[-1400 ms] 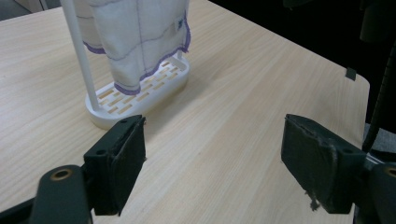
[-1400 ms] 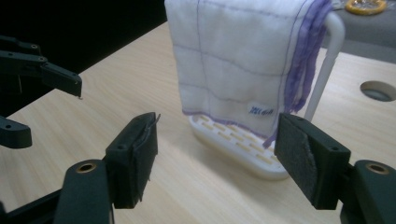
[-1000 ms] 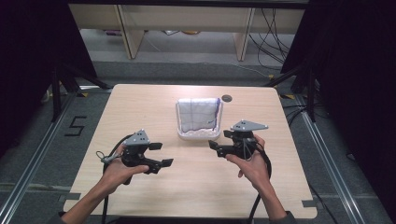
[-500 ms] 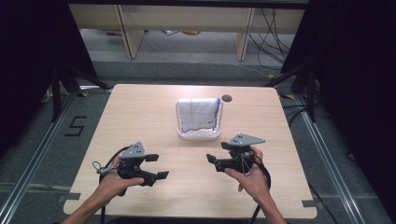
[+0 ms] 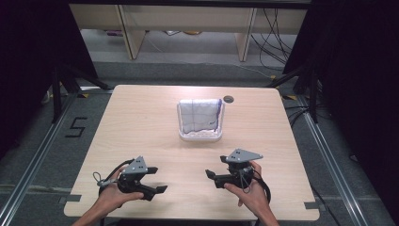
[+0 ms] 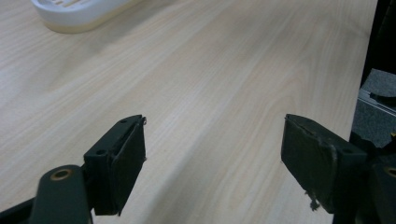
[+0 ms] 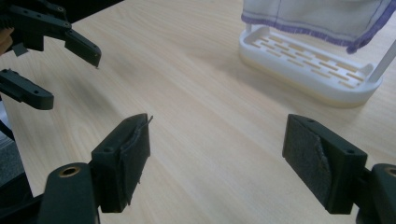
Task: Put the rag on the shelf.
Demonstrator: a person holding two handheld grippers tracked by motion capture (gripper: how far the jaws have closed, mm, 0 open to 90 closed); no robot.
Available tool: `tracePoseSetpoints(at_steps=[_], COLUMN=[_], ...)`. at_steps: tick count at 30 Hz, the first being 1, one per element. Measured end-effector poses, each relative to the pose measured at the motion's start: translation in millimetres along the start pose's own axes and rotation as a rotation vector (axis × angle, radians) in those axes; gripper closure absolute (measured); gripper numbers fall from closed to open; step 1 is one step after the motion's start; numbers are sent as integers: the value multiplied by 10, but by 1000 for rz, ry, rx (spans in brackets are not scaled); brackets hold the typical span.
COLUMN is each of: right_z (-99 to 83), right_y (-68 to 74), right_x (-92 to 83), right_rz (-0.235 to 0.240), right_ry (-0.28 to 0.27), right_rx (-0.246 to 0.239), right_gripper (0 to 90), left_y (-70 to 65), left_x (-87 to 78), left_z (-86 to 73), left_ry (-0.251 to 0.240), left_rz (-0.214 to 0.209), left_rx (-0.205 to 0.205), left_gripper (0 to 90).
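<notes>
The cloth (image 5: 201,116) hangs over the rail of a white rack (image 5: 200,136). The rack stands on the wooden table (image 5: 141,122), at the middle of the far half. The cloth is white with purple edging and thin grid lines. In the right gripper view its lower hem hangs just above the slotted base of the rack (image 7: 308,65), without touching it. A small dark round hole (image 5: 228,99) sits in the table top just beyond the rack, to its right.

Left gripper (image 5: 153,180): jaws wide apart, nothing between them. It is held near the front edge of the table, well apart from the rack and to the rack's left. The left hand (image 5: 113,195) grips it from below, with the forearm entering from the bottom edge. The jaws point toward the right side of the table. In the left gripper view the two black pads (image 6: 130,161) stand over bare wood, and a corner of the rack base shows at the far upper left.

Right gripper (image 5: 211,176): jaws wide apart, nothing between them. It is held near the front edge, well apart from the rack and slightly to its right. The right hand (image 5: 247,190) holds it from behind, jaws pointing left toward the other gripper. The grey plate (image 5: 241,156) on top lies roughly level. In the right gripper view the rack lies ahead to the upper right and the left gripper's open jaws show at the upper left.
</notes>
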State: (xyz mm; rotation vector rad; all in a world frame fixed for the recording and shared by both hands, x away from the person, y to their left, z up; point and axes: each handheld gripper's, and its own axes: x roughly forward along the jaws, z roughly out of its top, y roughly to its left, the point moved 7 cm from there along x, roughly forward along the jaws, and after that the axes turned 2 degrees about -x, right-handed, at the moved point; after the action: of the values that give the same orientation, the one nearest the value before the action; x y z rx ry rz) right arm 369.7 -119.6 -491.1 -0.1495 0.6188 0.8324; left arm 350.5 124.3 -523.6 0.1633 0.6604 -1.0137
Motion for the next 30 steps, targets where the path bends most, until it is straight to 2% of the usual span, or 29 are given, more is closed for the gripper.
tracePoseSetpoints(at_steps=[1, 2, 3, 4, 5, 6, 7, 8, 10, 11, 12, 14, 15, 16, 18, 20, 23, 24, 25, 26, 27, 28, 30], right_z=[-25, -44, -66, -89, -117, -150, -174, -201, -261, -299, -325, -387, -411, -441, -484, -524, -569, -578, -595, -602, -610, -614, -611], right_y=[12, 10, 54, 37, 36, 51, 57, 67, 81, 116, 91, 93, 96, 107, 130, 146, 160, 161, 169, 167, 168, 172, 169], right_x=[-5, 4, 14, 24, 24, 24, 30, 27, 30, 18, 23, 15, 7, -1, -6, -37, -59, -49, -66, -59, -75, -76, -74], right_rz=[-1, -1, 20, 17, 5, 14, 18, 19, 25, 30, 19, 12, 15, 12, 14, 4, -3, 3, -4, 6, -11, -6, -3], right_ry=[13, 8, 11, 12, 20, 35, 35, 37, 42, 55, 52, 68, 73, 80, 86, 105, 120, 111, 123, 118, 120, 119, 112], right_rx=[7, -7, 20, -7, -22, -30, -44, -41, -42, -17, -46, -55, -63, -48, -58, -62, -57, -65, -53, -69, -55, -54, -63], right_gripper=[239, 239, 237, 231, 222, 214, 208, 202, 194, 189, 186, 186, 187, 191, 195, 199, 199, 199, 200, 200, 201, 201, 201], left_y=[-14, -23, -39, -40, -52, -56, -36, -53, -51, -32, -33, -37, -42, -35, -55, -60, -77, -80, -81, -76, -73, -51, -60], left_x=[-4, -7, -9, -12, -17, -10, -16, -4, -7, -14, -11, -6, 0, -5, -13, -17, -27, -23, -24, -24, -22, -31, -20], left_z=[-13, -26, -40, -59, -82, -104, -137, -159, -216, -248, -269, -303, -314, -326, -330, -331, -345, -349, -355, -353, -353, -363, -361], left_ry=[5, 6, 3, 10, 17, 13, 30, 19, 31, 46, 47, 52, 53, 62, 54, 40, 43, 39, 43, 41, 40, 62, 48], left_rz=[1, 2, 4, 1, 1, -6, -2, -3, 2, 11, 12, 25, 27, 35, 30, 31, 27, 25, 28, 27, 28, 36, 31], left_rx=[8, 16, 10, 19, 11, 7, 25, 5, 0, 11, 5, 10, 12, 18, 5, 9, 0, -2, -6, 2, 0, 12, -3], left_gripper=[215, 215, 215, 215, 215, 215, 215, 215, 214, 214, 214, 213, 213, 212, 212, 212, 211, 211, 211, 211, 211, 211, 210])
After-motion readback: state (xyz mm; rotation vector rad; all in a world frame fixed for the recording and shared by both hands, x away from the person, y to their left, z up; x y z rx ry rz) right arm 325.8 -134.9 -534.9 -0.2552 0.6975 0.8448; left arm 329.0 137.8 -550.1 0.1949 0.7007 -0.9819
